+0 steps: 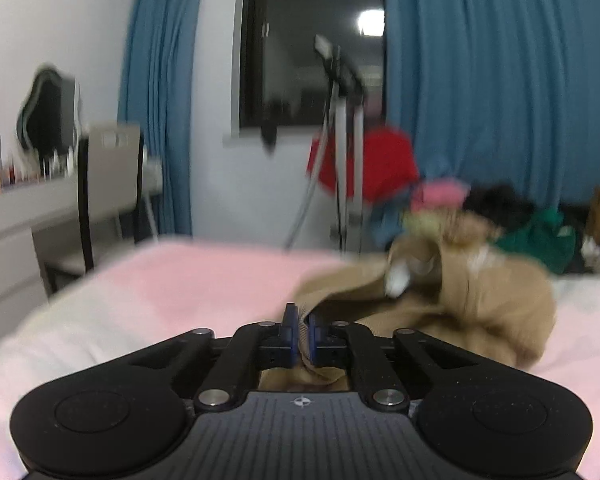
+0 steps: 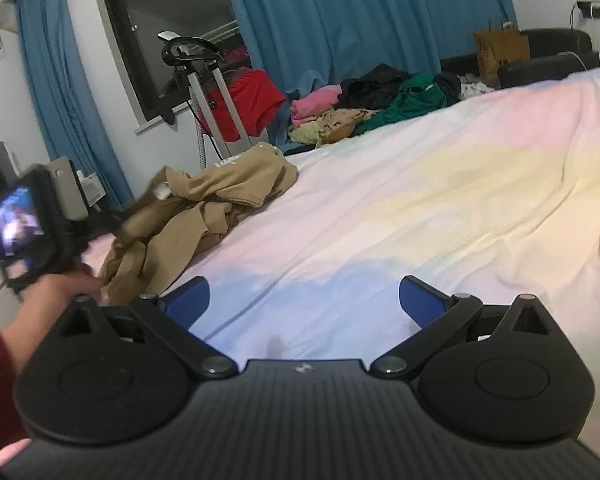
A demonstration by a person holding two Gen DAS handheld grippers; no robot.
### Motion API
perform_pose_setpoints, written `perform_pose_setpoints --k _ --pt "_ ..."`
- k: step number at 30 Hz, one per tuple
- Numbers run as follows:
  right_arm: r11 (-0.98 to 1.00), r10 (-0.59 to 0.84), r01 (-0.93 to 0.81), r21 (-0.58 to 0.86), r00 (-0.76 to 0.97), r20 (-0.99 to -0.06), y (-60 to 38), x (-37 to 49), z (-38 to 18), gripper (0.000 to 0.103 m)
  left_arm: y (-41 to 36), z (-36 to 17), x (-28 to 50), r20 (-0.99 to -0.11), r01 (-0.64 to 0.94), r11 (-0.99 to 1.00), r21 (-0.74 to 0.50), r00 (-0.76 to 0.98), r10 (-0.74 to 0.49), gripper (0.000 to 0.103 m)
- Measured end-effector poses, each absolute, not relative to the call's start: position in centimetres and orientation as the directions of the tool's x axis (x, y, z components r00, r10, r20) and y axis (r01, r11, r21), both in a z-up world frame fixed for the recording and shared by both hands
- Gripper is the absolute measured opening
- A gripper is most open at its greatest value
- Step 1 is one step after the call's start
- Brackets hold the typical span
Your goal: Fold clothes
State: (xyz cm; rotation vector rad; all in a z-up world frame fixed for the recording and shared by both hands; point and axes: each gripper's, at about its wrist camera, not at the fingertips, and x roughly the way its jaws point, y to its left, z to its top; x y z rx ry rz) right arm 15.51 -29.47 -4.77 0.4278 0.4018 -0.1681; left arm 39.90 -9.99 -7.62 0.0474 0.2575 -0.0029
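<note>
A tan garment (image 1: 480, 300) lies crumpled on the pastel bed sheet (image 1: 160, 280), with a white label showing. My left gripper (image 1: 301, 330) is shut on an edge of this garment, the cloth pinched between its blue pads. In the right wrist view the same tan garment (image 2: 204, 208) sits bunched at the left side of the bed sheet (image 2: 420, 208), with the left gripper device (image 2: 28, 224) and a hand (image 2: 56, 292) beside it. My right gripper (image 2: 304, 300) is open over bare sheet, nothing between its fingers.
A heap of clothes (image 2: 372, 100), pink, green, black and beige, lies at the bed's far edge by blue curtains (image 2: 360, 12). A metal stand (image 2: 212, 100) with a red garment (image 2: 248, 100) is near the window. A chair (image 1: 108, 184) and desk (image 1: 16, 208) are at left.
</note>
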Motion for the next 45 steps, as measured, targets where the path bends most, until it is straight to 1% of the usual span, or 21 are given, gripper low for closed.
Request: perform_pose_setpoints --k 4,9,12,16,20,22,25,28,29,31,34,35,36,37,38,40,41,42,43,44,45 --pt "0.884 -0.070 0.237 0.403 0.919 -0.388 -29.6 14.7 -4.6 0.103 -9.1 -4.3 34.3 -0.178 0.081 0.994 0.074 0.982 -0.067 0.004" --pt "0.904 -0.108 0.220 0.366 0.947 -0.303 -28.5 13.2 -3.1 0.103 -8.1 -0.2 27.1 -0.089 0.169 0.979 0.116 0.983 -0.159 0.004" --pt "0.922 -0.115 0.201 0.331 0.958 -0.261 -27.6 11.8 -2.1 0.103 -7.2 0.8 21.5 -0.064 0.205 0.971 0.126 0.978 -0.198 0.004" --pt "0.943 -0.117 0.175 0.283 0.970 -0.211 -26.3 9.5 -0.7 0.103 -5.8 1.4 15.1 -0.017 0.242 0.966 0.097 0.970 -0.241 0.004" --pt "0.951 -0.107 0.158 0.267 0.975 -0.196 -25.4 6.9 1.0 0.103 -4.5 2.0 8.7 0.031 0.278 0.958 0.066 0.959 -0.281 0.004" --pt "0.949 -0.078 0.132 0.288 0.978 -0.192 -25.0 5.4 1.9 0.103 -3.8 2.3 5.6 0.056 0.297 0.953 0.052 0.952 -0.300 0.004" --pt "0.950 0.024 0.040 0.311 0.980 -0.199 -23.7 3.9 3.1 0.103 -2.7 3.1 2.8 0.123 0.315 0.949 0.011 0.941 -0.314 0.004" --pt "0.934 0.219 -0.135 0.330 0.948 -0.232 -21.9 3.5 3.0 0.102 -1.3 4.0 1.6 0.187 0.330 0.942 -0.059 0.931 -0.315 0.004" --pt "0.928 0.270 -0.185 0.323 0.932 -0.243 -21.0 3.5 2.7 0.101 -0.7 4.3 1.3 0.199 0.334 0.940 -0.074 0.928 -0.314 0.004" --pt "0.920 0.345 -0.266 0.288 0.898 -0.274 -18.9 3.8 2.2 0.100 0.2 4.4 1.1 0.208 0.337 0.935 -0.105 0.927 -0.311 0.004" --pt "0.916 0.396 -0.342 0.209 0.857 -0.329 -15.7 4.6 1.2 0.099 1.7 3.3 1.7 0.184 0.325 0.934 -0.151 0.937 -0.296 0.004" --pt "0.915 0.401 -0.356 0.188 0.847 -0.350 -14.8 5.0 0.9 0.094 2.3 2.7 1.8 0.170 0.317 0.934 -0.166 0.942 -0.290 0.004" --pt "0.918 0.397 -0.363 0.162 0.837 -0.376 -13.8 5.5 0.4 0.082 2.9 2.2 2.2 0.157 0.308 0.935 -0.174 0.946 -0.283 0.004" --pt "0.924 0.381 -0.360 0.130 0.830 -0.407 -13.0 6.1 -0.2 0.076 3.4 1.6 2.7 0.144 0.299 0.937 -0.182 0.950 -0.276 0.005" --pt "0.931 0.358 -0.353 0.094 0.826 -0.436 -12.3 6.7 -0.7 0.072 3.8 1.2 3.2 0.138 0.288 0.941 -0.175 0.954 -0.266 0.005" --pt "0.939 0.310 -0.345 0.017 0.821 -0.479 -11.5 7.7 -1.8 0.070 4.3 0.3 4.3 0.136 0.267 0.953 -0.143 0.959 -0.248 0.005" --pt "0.940 0.287 -0.341 -0.021 0.821 -0.494 -11.2 8.1 -2.2 0.062 4.3 0.1 5.1 0.137 0.257 0.960 -0.114 0.961 -0.241 0.005" --pt "0.940 0.273 -0.340 -0.043 0.819 -0.505 -11.1 8.6 -2.3 0.047 4.1 -0.3 5.6 0.136 0.244 0.967 -0.078 0.963 -0.232 0.005" --pt "0.939 0.266 -0.340 -0.053 0.815 -0.515 -11.1 9.0 -2.3 0.039 4.0 -0.4 6.3 0.130 0.244 0.968 -0.066 0.964 -0.234 0.005" --pt "0.940 0.263 -0.336 -0.052 0.815 -0.517 -11.4 9.3 -2.0 0.027 3.9 -0.4 7.0 0.123 0.246 0.967 -0.060 0.964 -0.238 0.005" --pt "0.944 0.261 -0.328 -0.044 0.818 -0.512 -12.0 9.4 -1.6 0.020 3.8 -0.4 7.6 0.112 0.255 0.965 -0.065 0.962 -0.247 0.005"
